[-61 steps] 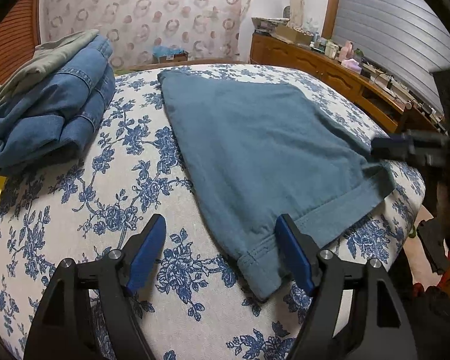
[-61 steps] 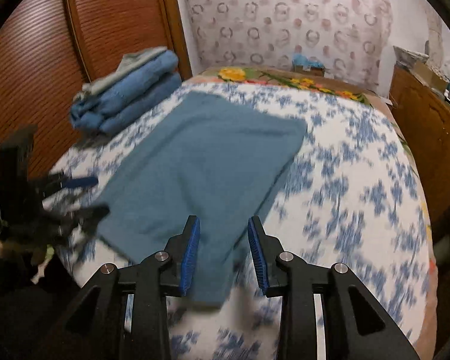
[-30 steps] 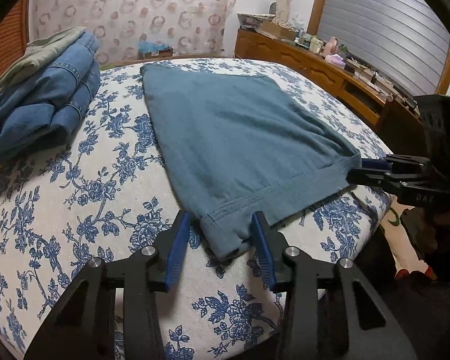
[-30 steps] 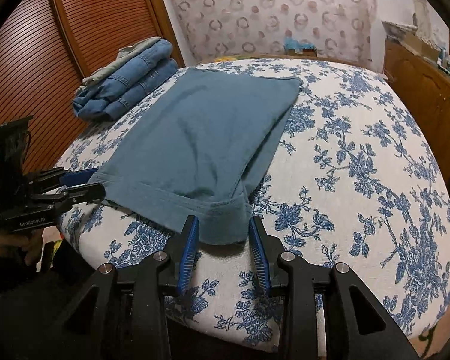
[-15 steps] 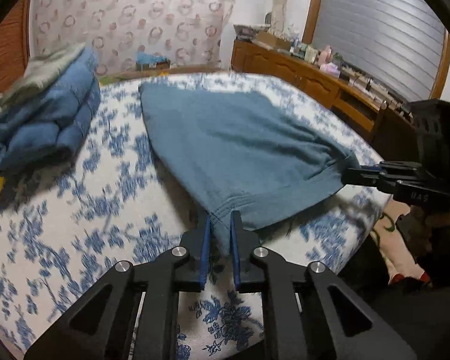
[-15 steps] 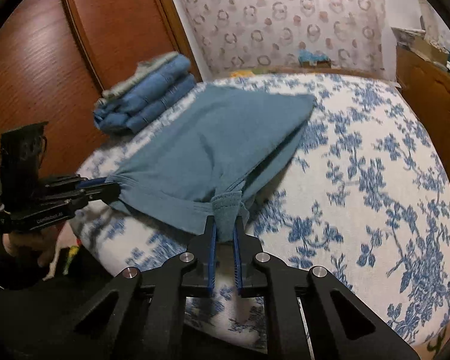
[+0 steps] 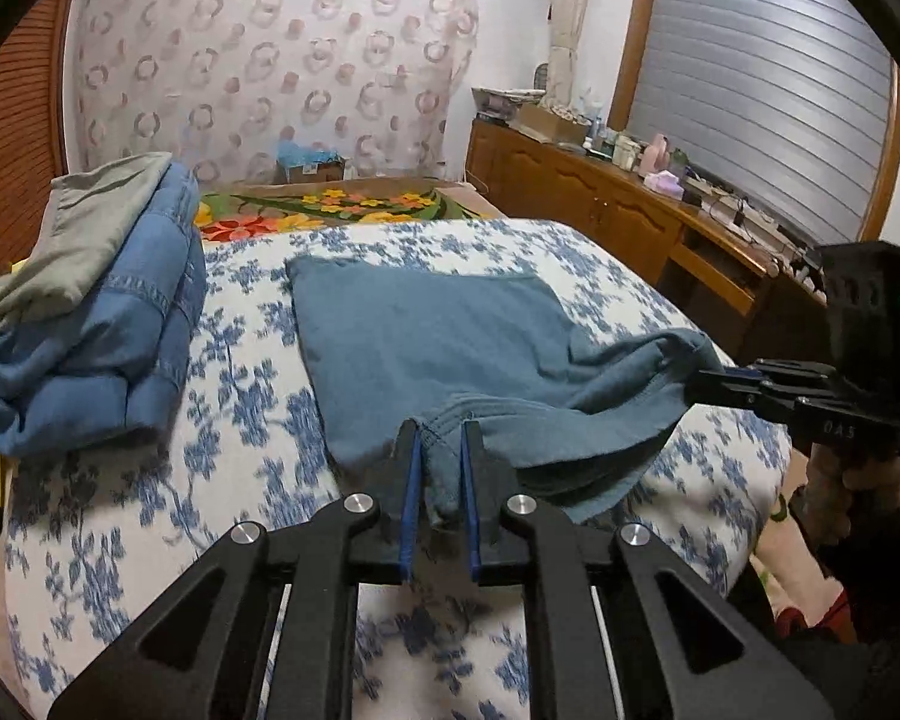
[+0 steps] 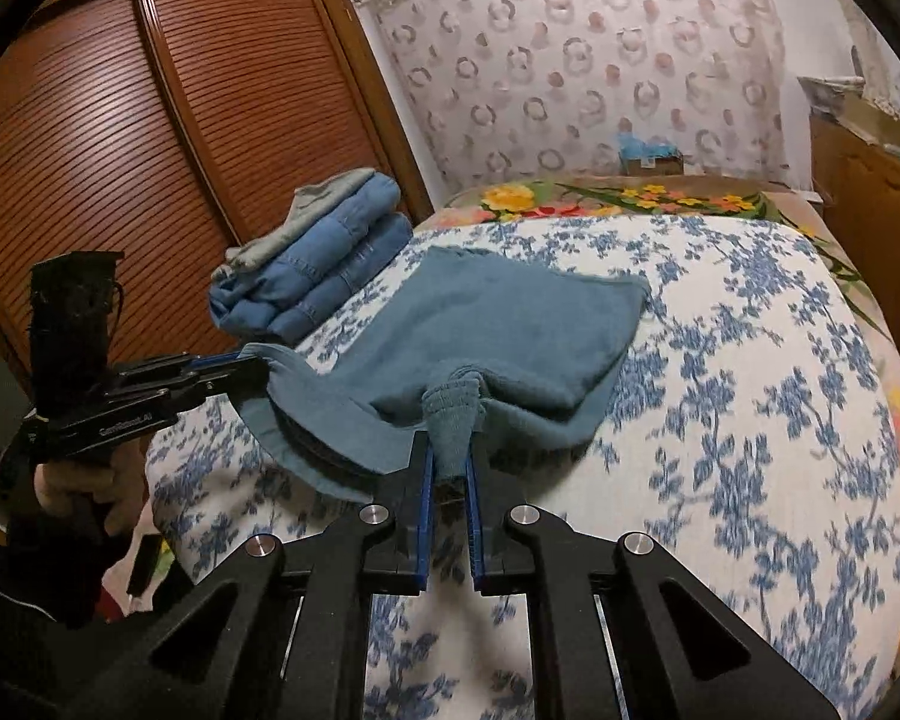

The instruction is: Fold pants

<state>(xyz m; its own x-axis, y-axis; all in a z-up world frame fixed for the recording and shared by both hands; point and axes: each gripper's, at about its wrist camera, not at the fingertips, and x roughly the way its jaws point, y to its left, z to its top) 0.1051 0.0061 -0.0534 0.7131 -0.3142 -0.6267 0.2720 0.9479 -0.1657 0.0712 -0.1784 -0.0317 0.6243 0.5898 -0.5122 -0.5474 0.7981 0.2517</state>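
Teal-blue pants (image 7: 426, 330) lie folded on the blue-flowered bed; they also show in the right wrist view (image 8: 510, 318). My left gripper (image 7: 440, 438) is shut on one near corner of the pants' edge. My right gripper (image 8: 450, 450) is shut on the other near corner, bunched between its pads. Both corners are lifted off the bed and the near edge sags between them. The far part still rests flat. The right gripper (image 7: 714, 387) shows at the right of the left wrist view; the left gripper (image 8: 234, 369) shows at the left of the right wrist view.
A stack of folded jeans with a grey garment on top (image 7: 96, 312) sits on the bed's left side, also in the right wrist view (image 8: 318, 252). A slatted wooden wardrobe (image 8: 150, 150) stands left. A wooden dresser with clutter (image 7: 642, 210) runs along the right.
Both grippers closed on the pants' near corners, then lifted them and carried them forward over the bed. The near edge now hangs bunched between the two grippers.
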